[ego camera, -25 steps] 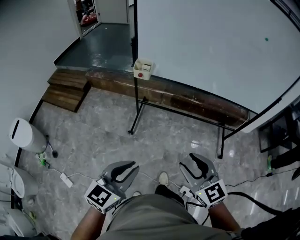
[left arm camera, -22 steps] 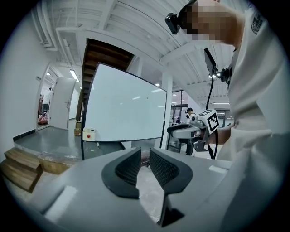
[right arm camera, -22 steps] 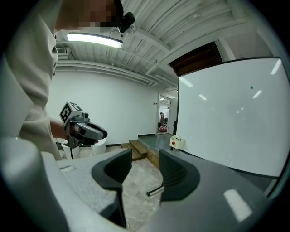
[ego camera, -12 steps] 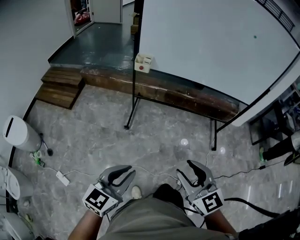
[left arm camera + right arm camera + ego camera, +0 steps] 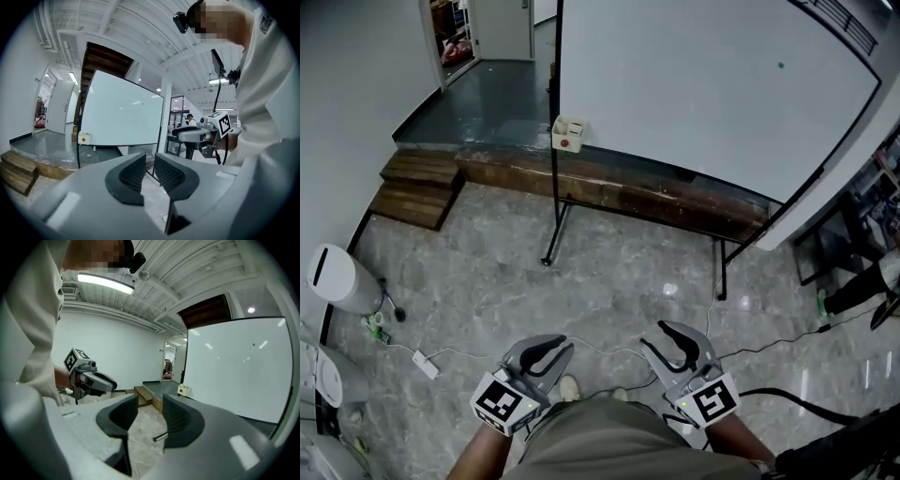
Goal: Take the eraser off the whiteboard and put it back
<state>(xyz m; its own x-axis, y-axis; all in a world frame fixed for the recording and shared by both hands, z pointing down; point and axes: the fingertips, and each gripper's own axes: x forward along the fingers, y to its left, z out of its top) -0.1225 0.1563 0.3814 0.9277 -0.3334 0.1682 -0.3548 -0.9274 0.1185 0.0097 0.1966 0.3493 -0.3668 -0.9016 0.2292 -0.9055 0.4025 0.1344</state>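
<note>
Head view: open floor (image 5: pixel 609 272) to whiteboard (image 5: pixel 694 84); left gripper (image 5: pixel 555 349) seemingly barely parted, right gripper (image 5: pixel 667 339) narrowing, empty.

I see the whiteboard (image 5: pixel 694 89) white in a black frame, with one small green dot (image 5: pixel 781 66) high on it. The eraser (image 5: pixel 568 136) at its lower corner is cream with a red spot. The floor (image 5: pixel 609 281) is grey stone, veined paler. The steps (image 5: pixel 412 192) are brown wood, and the platform (image 5: pixel 483 108) behind is a glossy dark grey-green. My left gripper (image 5: pixel 546 353) and right gripper (image 5: pixel 680 345) are pale grey with black ribbed pads (image 5: pixel 132 174), each cube (image 5: pixel 499 403) white with black squares. The bin (image 5: pixel 337 274) is white with a black slot. There is a white cable (image 5: pixel 459 353) and a black cable (image 5: pixel 811 403).
</note>
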